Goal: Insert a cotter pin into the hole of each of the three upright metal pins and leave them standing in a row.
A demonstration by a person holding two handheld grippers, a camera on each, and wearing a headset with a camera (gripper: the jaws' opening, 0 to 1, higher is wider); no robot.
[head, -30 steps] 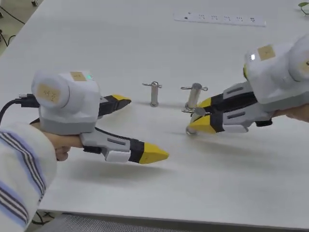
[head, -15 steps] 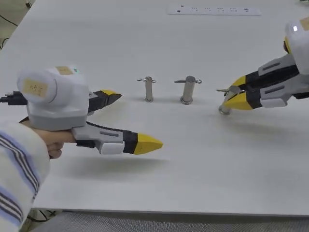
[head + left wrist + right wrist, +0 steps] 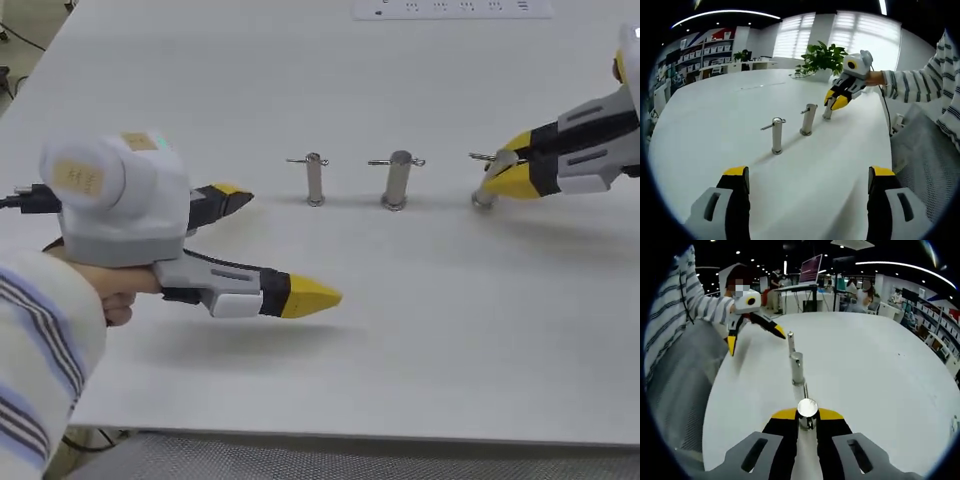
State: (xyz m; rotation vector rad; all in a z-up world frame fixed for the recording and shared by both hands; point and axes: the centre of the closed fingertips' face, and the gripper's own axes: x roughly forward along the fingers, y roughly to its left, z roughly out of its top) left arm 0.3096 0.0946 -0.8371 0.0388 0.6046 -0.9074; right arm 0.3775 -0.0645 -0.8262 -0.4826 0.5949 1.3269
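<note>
Right gripper (image 3: 502,170): grey-and-black hand-held tool with yellow jaw tips, jaws drawn narrow and clamped on the third pin. Its own view looks down on that pin's round top between the tips.
Third pin (image 3: 484,197): short silver metal cylinder, long axis near upright. Its foot is at the white table (image 3: 330,380) or just off it; I cannot tell which.
Third cotter pin (image 3: 481,156): thin wire, crosswise through the pin's head, its end pointing toward the row.
Middle pin (image 3: 397,182): thicker silver cylinder, standing free, with a wire cotter through its top.
Left pin (image 3: 315,181): slimmer silver cylinder, standing free, with a wire cotter through its top.
Key relation: the third pin lies to the right of the middle pin, roughly on one line with the two standing ones and spaced much as they are. All three long axes run vertical and the cotters horizontal.
Left gripper (image 3: 283,246): same build, jaws spread wide, holding nothing. It hovers on the near side of the table, in front and left of the left pin, well apart from it.
Nearer hand: the right one, which has the pin; the left looks idle.
Coming move, as I judge it: part the jaws and draw off to the right, away from the row, without tipping the pin.
Writing: tan stickers (image 3: 78,178) on the gripper bodies carry faint print I cannot read. A white power strip (image 3: 450,8) at the far edge has marks too small to read. No brand is legible.
</note>
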